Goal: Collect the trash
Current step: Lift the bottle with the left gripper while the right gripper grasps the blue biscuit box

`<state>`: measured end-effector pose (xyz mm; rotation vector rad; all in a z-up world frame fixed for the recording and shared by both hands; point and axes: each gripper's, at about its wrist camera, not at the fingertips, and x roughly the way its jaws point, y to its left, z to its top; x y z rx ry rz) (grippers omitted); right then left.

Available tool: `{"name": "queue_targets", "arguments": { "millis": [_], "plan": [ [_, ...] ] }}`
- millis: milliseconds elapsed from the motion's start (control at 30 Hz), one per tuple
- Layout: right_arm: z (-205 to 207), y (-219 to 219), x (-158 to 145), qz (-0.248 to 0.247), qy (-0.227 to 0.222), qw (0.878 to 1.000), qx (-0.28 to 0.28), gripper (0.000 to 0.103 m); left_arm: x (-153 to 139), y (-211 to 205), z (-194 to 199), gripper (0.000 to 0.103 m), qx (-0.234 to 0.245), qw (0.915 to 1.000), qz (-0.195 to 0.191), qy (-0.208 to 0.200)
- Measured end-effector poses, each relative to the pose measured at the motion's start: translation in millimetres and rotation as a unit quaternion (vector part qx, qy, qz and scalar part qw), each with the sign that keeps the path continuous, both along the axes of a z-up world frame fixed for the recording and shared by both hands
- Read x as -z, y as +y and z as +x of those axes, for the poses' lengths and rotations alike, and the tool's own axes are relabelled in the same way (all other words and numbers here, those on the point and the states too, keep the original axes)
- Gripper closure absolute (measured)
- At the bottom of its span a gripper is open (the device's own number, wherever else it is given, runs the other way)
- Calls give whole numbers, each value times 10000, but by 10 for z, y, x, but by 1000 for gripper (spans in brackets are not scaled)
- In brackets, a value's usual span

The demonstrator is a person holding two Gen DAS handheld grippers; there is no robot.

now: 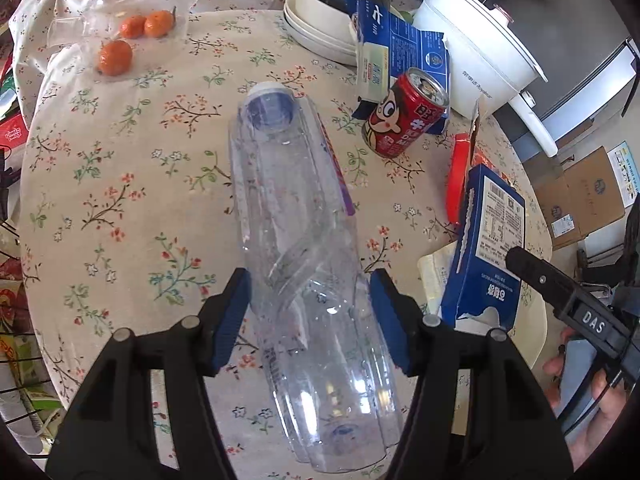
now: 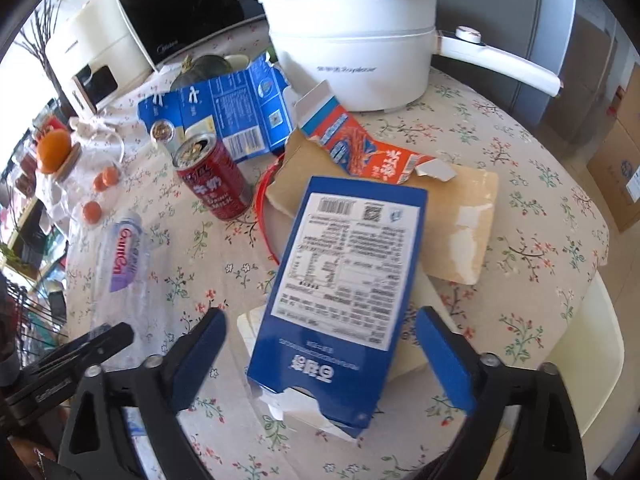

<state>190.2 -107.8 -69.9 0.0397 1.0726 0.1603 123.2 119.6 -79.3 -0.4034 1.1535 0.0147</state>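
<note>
While the clear plastic bottle (image 1: 304,240) lies on its side on the floral-clothed counter (image 1: 132,184), cap pointing away, the left gripper (image 1: 310,312) straddles its lower body with fingers (image 1: 234,312) apart, whether they touch it I cannot tell. The right gripper (image 2: 320,356) has its fingers (image 2: 444,360) spread wide around the near end of a blue carton (image 2: 344,288), apart from its sides, the carton lying label-up over torn cardboard (image 2: 460,216). Beyond stand a red drink can (image 2: 212,180), a flattened blue box (image 2: 228,112), an orange carton (image 2: 360,148) and a white electric pot (image 2: 352,40), with small oranges (image 1: 132,40) to the left.
</note>
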Motion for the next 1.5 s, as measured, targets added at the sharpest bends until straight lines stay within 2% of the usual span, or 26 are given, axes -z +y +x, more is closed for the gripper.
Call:
{"name": "queue_targets", "arguments": {
  "millis": [300, 467, 600, 733, 833, 1100, 1267, 1500],
  "plan": [
    [116, 214, 232, -487, 31, 9982, 347, 0, -3, 105, -98, 40, 44, 10000, -30, -29],
    [152, 258, 328, -1138, -84, 9921, 523, 0, -3, 99, -104, 40, 67, 10000, -26, -40],
    [191, 202, 419, -1087, 123, 9920, 631, 0, -3, 76, -112, 40, 106, 9999, -19, -45],
    [165, 166, 397, -1134, 80, 9918, 586, 0, -24, 53, -127, 40, 128, 9999, -4, -76],
    [152, 119, 359, -1071, 49, 9929, 524, 6, -51, 37, -139, 40, 156, 9998, 19, -124],
    [78, 6, 106, -724, -107, 9967, 357, 7, -181, 1, -253, 40, 217, 9992, -46, -324],
    [-23, -91, -111, -295, -203, 9992, 193, 8, -292, -48, -314, 40, 314, 9982, -64, -510],
    [-127, -419, -366, 150, -351, 9989, 255, 8, -375, -190, -318, 40, 448, 9969, -134, -634]
  ]
}}
